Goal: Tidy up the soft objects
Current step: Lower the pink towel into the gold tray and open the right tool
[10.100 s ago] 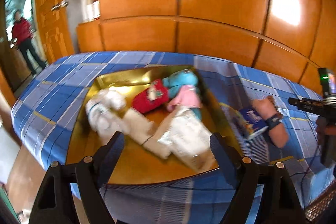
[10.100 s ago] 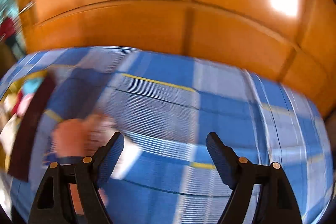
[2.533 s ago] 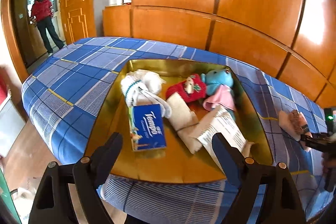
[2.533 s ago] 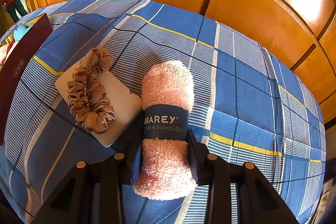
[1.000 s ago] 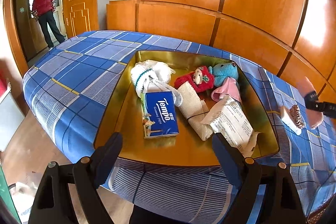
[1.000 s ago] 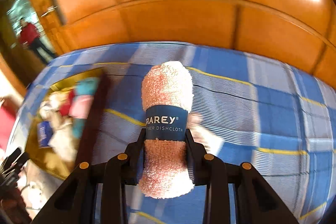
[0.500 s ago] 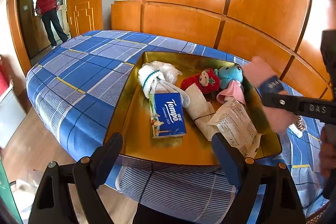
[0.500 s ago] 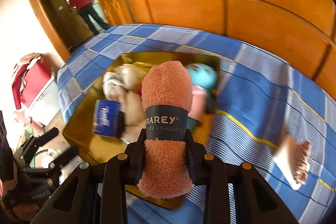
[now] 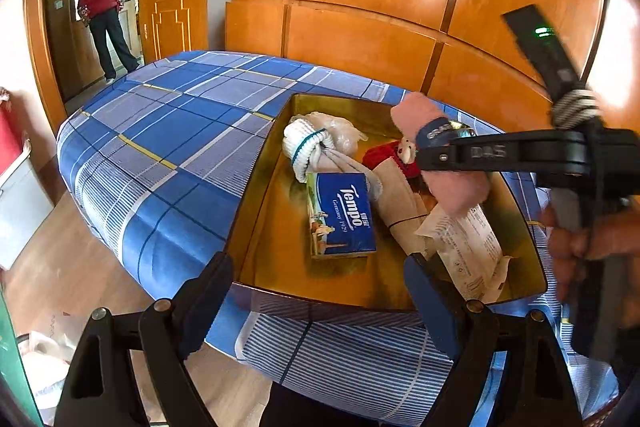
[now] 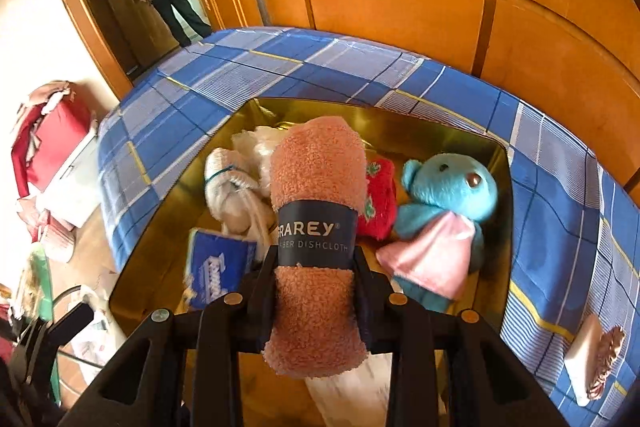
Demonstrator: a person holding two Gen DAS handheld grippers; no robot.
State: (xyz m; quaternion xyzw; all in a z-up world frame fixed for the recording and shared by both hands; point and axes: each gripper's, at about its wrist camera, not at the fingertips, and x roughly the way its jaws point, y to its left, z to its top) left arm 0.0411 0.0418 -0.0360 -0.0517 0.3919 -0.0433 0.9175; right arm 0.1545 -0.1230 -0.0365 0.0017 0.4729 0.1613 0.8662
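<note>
We see the R gripper (image 10: 316, 263) clamped on a rolled pink dishcloth (image 10: 318, 167), its pads pressing the dark paper band round the roll's middle; the roll stands lengthwise between the fingers, fuzzy ends sticking out past both sides of the band. From the R wrist view the roll hangs above the gold tray (image 10: 496, 163), which sits on the blue plaid cloth (image 10: 280, 67). In the tray, taking the roll as centre: blue teddy (image 10: 448, 187) w/ pink cloth at approx 3 o'clock, red plush (image 10: 378, 203) just beside the roll at 3 and partly hidden by it, white tied bundle (image 10: 232, 183) at 9, blue tissue pack (image 10: 216, 271) at 8. Outside the tray, at approx 4 o'clock on the plaid, a scrunchie on a pale pad (image 10: 592, 359), well apart from the rest. L wrist view: the L gripper (image 9: 316, 291) has its fingers wide apart w/ nothing between them, held near the tray's front rim at 6 o'clock. Same view shows the R gripper (image 9: 436, 157) coming in from 3 o'clock, the roll over the tray's middle-right above a beige folded cloth (image 9: 404, 203) and a white printed packet (image 9: 468, 243). A person in a red jacket (image 9: 100, 19) stands in the doorway at 10 o'clock.
</note>
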